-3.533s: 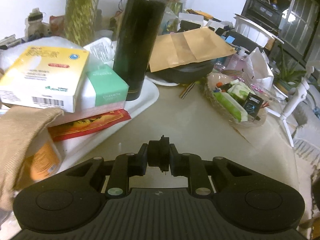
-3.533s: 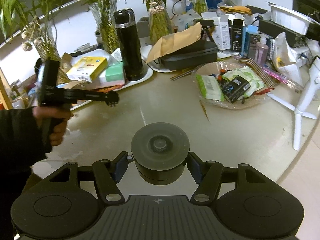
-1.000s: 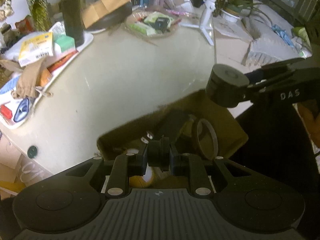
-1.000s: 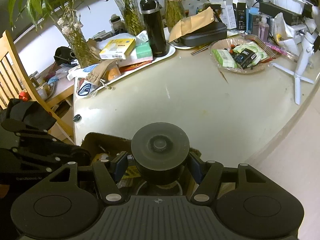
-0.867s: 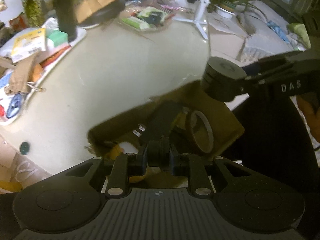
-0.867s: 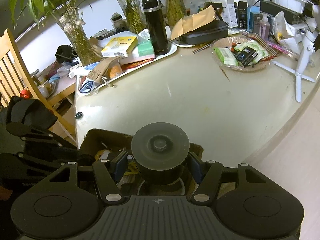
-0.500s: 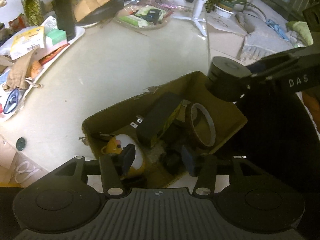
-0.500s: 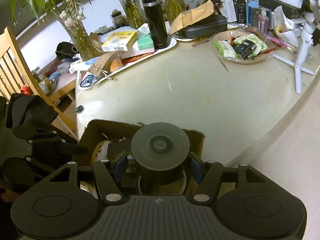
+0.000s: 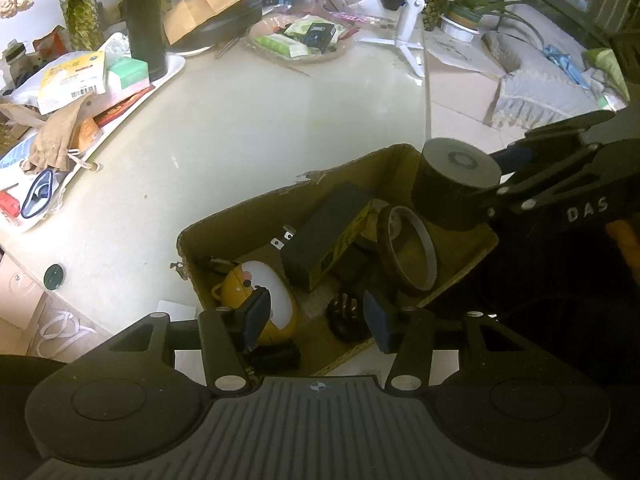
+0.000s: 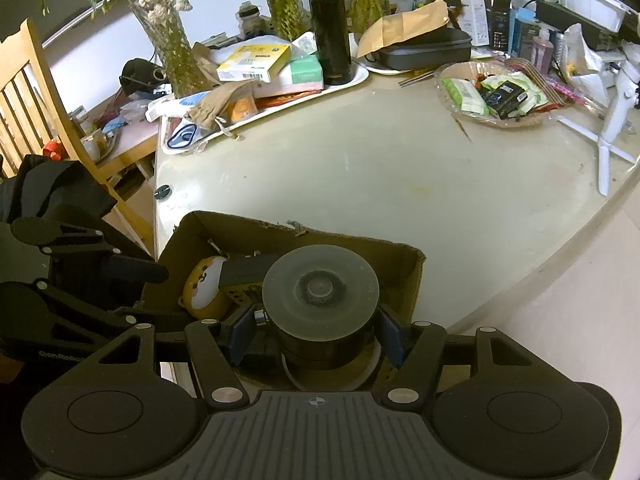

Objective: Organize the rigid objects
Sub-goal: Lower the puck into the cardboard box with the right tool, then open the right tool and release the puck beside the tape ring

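Observation:
A brown cardboard box (image 9: pixel 396 156) sits below the table's near edge; it also shows in the right wrist view (image 10: pixel 280 232). It holds a yellow toy (image 9: pixel 260 292), a dark rectangular box (image 9: pixel 324 228), a tape ring (image 9: pixel 412 252) and small black parts. My left gripper (image 9: pixel 316 320) is open and empty above the box's near side. My right gripper (image 10: pixel 316 336) is shut on a black cylinder (image 10: pixel 320 296) and holds it over the box's right end; the cylinder also shows in the left wrist view (image 9: pixel 456 184).
A round pale table (image 10: pixel 400 184) lies beyond the box. A white tray (image 10: pixel 352 78) with boxes and a black flask (image 10: pixel 330 24) stands at the back. A glass bowl (image 10: pixel 496 96) of packets and a white tripod (image 10: pixel 612 120) are at the right. A wooden chair (image 10: pixel 36 120) stands left.
Both grippers drew back from the table to above the cardboard box. My left gripper opened from shut. My right gripper, still holding the cylinder, sank toward the box.

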Action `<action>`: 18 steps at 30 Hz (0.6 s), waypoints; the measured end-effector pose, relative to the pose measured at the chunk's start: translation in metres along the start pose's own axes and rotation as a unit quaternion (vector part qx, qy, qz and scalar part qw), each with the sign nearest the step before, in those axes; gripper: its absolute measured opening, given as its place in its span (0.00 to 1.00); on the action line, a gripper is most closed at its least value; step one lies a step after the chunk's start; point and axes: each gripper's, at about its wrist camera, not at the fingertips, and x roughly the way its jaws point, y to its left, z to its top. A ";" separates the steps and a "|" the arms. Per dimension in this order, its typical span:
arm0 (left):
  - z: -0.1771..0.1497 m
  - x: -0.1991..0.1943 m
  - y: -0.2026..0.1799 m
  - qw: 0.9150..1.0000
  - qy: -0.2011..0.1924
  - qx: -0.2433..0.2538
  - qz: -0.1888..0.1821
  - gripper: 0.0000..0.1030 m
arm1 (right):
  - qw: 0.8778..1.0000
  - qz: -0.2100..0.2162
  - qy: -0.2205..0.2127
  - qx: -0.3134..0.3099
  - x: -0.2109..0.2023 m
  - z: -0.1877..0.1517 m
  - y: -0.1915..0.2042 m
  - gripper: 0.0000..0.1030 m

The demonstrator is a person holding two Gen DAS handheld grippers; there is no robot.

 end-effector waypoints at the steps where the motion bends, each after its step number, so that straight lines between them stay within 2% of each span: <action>1: 0.000 0.000 0.000 1.000 0.000 -0.001 0.000 0.49 | 1.000 -0.005 0.005 -0.001 0.004 -0.001 0.001 0.65; 4: 0.000 -0.002 0.001 1.000 -0.002 -0.003 0.001 0.49 | 0.999 -0.023 0.025 -0.006 0.016 -0.004 0.001 0.67; 5: 0.000 -0.003 0.002 1.000 -0.004 -0.004 0.001 0.49 | 0.999 -0.026 0.025 -0.004 0.018 -0.005 0.001 0.70; 7: 0.000 -0.005 0.002 1.000 -0.005 -0.005 0.003 0.49 | 0.999 -0.025 0.021 -0.001 0.017 -0.005 0.001 0.82; 12: 0.000 -0.009 0.003 1.000 -0.007 -0.010 0.012 0.49 | 0.999 -0.032 0.015 0.000 0.014 -0.004 0.001 0.92; 18: 0.001 -0.013 0.005 0.999 -0.010 -0.018 0.033 0.59 | 0.999 -0.041 0.013 0.007 0.013 -0.005 0.000 1.00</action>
